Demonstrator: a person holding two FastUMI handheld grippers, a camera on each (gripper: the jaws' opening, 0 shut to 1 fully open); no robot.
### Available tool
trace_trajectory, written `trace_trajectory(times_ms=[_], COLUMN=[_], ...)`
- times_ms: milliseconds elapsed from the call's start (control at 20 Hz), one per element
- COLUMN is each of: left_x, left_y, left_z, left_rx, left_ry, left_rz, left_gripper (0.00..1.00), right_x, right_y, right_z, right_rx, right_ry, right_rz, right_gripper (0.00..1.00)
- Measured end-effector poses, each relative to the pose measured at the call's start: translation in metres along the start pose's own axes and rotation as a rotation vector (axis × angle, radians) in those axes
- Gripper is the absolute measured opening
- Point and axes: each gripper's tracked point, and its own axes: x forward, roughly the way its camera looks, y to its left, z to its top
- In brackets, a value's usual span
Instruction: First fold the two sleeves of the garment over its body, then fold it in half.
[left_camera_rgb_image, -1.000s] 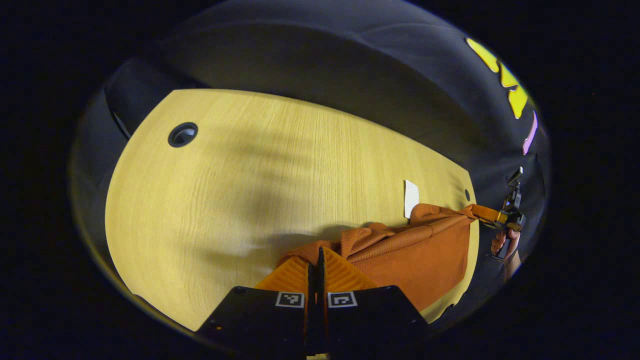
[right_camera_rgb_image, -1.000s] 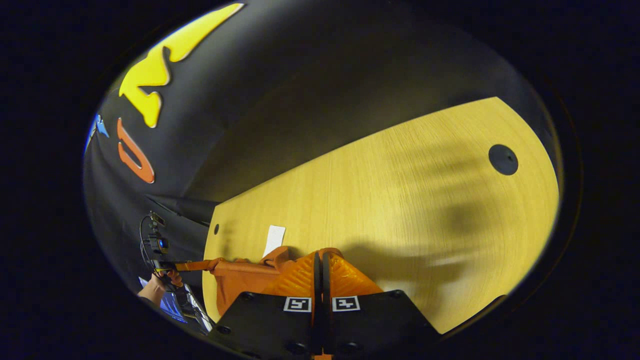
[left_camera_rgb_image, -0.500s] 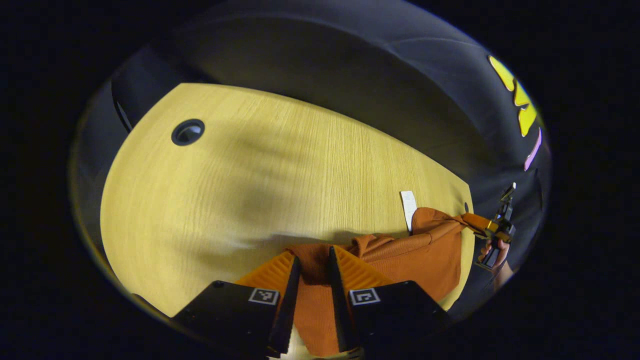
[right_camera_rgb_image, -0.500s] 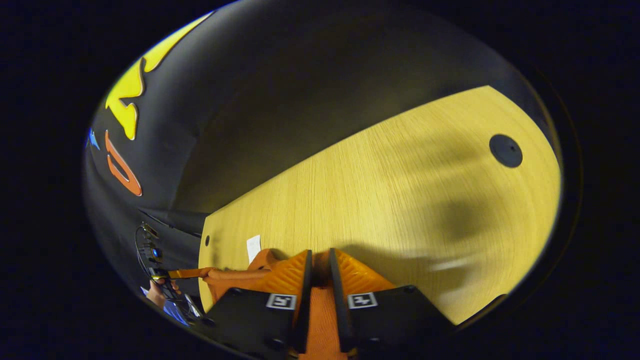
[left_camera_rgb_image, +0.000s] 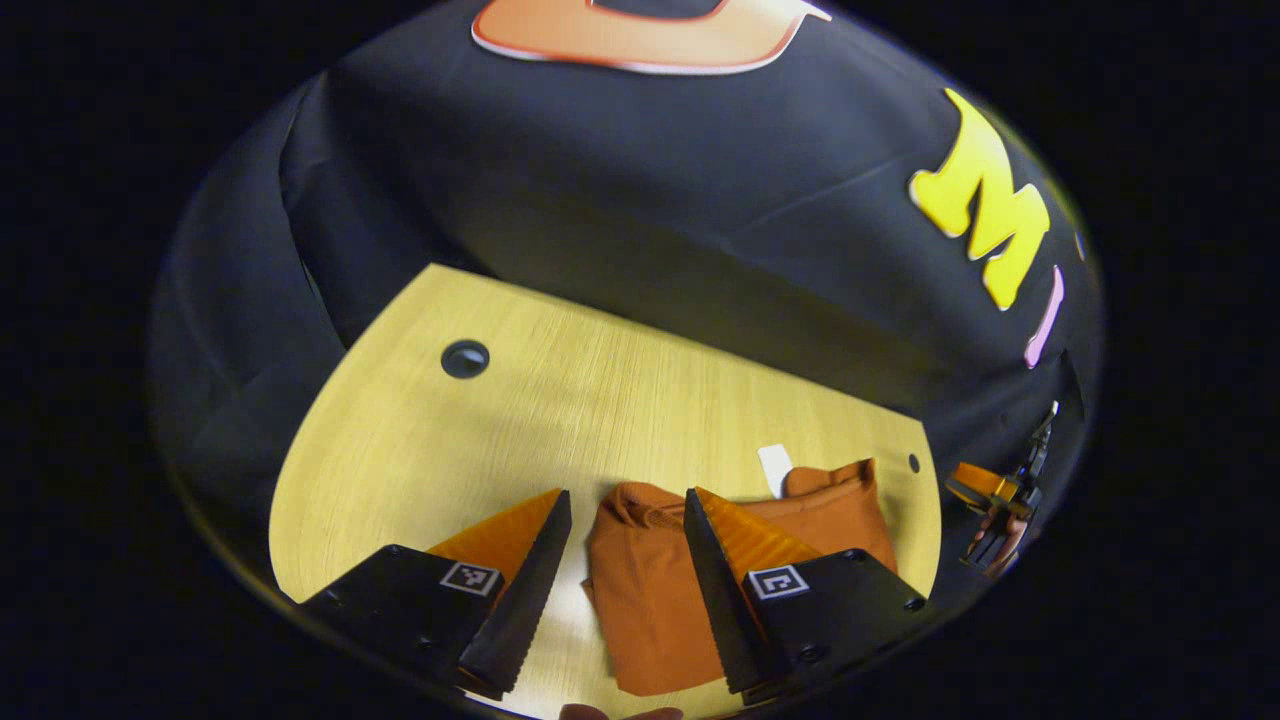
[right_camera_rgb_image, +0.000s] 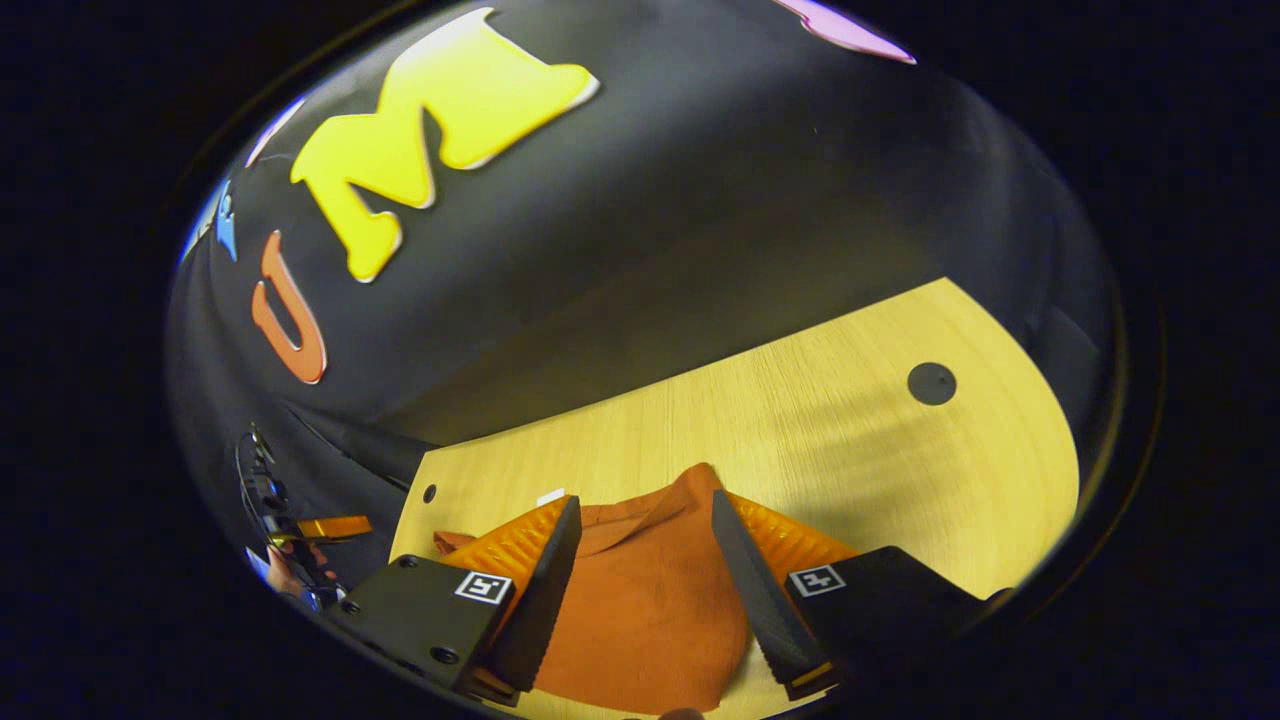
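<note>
An orange garment (left_camera_rgb_image: 640, 590) lies folded in a compact bundle on the wooden table (left_camera_rgb_image: 400, 450), near its front edge. My left gripper (left_camera_rgb_image: 625, 497) hovers over it, open, the cloth showing between its spread fingers without touching them. In the right gripper view the same garment (right_camera_rgb_image: 640, 610) lies under my right gripper (right_camera_rgb_image: 645, 498), whose jaws also stand wide apart and hold nothing. A white tag (left_camera_rgb_image: 775, 468) pokes out at the garment's far edge. The right gripper (left_camera_rgb_image: 965, 483) appears farther off, held by a hand (left_camera_rgb_image: 1000, 530). The left gripper (right_camera_rgb_image: 335, 526) shows small at the left.
The table (right_camera_rgb_image: 850, 450) has a large round cable hole (left_camera_rgb_image: 465, 358) and a small hole (left_camera_rgb_image: 913, 463) near its corner. Another large round hole (right_camera_rgb_image: 931, 383) is at the right side. The black cloth wall (left_camera_rgb_image: 650, 200) stands close behind the table.
Both grippers were shut on the garment a second ago. They have opened, let it go and pulled up and back. The garment has dropped flat onto the table.
</note>
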Motion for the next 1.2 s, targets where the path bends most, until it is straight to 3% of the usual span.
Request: trace_trajectory(times_ms=[50, 100, 300, 650, 700, 750, 800, 1000, 1200], left_x=[-0.025, -0.049, -0.152, -0.306, -0.319, -0.33, -0.338, -0.361, -0.407], left_y=[-0.012, -0.025, -0.078, -0.14, -0.147, -0.154, -0.158, -0.159, -0.176], left_z=[0.01, 0.014, 0.018, -0.037, -0.049, -0.064, -0.075, -0.122, -0.129], left_rx=[0.016, 0.038, 0.12, 0.269, 0.291, 0.327, 0.369, 0.531, 0.401], left_ry=[-0.055, -0.11, -0.306, -0.616, -0.65, -0.672, -0.701, -0.718, -0.829], left_rz=[-0.016, -0.028, -0.096, -0.092, -0.08, -0.068, -0.043, 0.075, 0.094], left_gripper=[0.64, 0.76, 0.76, 0.76, 0.65, 0.89, 0.81, 0.82, 0.83], right_x=[-0.021, -0.043, -0.141, -0.303, -0.32, -0.335, -0.348, -0.39, -0.431], right_y=[0.011, 0.025, 0.092, 0.172, 0.181, 0.188, 0.19, 0.179, 0.172], right_z=[0.0, 0.001, -0.001, -0.051, -0.063, -0.078, -0.092, -0.14, -0.152], right_rx=[-0.028, -0.051, -0.118, -0.344, -0.349, -0.353, -0.357, -0.402, -0.353], right_ry=[-0.033, -0.066, -0.211, -0.432, -0.443, -0.44, -0.433, -0.411, -0.458], right_rz=[-0.005, -0.005, 0.037, 0.13, 0.164, 0.197, 0.218, 0.241, 0.211], right_gripper=[0.85, 0.89, 0.9, 0.92, 0.92, 0.92, 0.92, 0.92, 0.93])
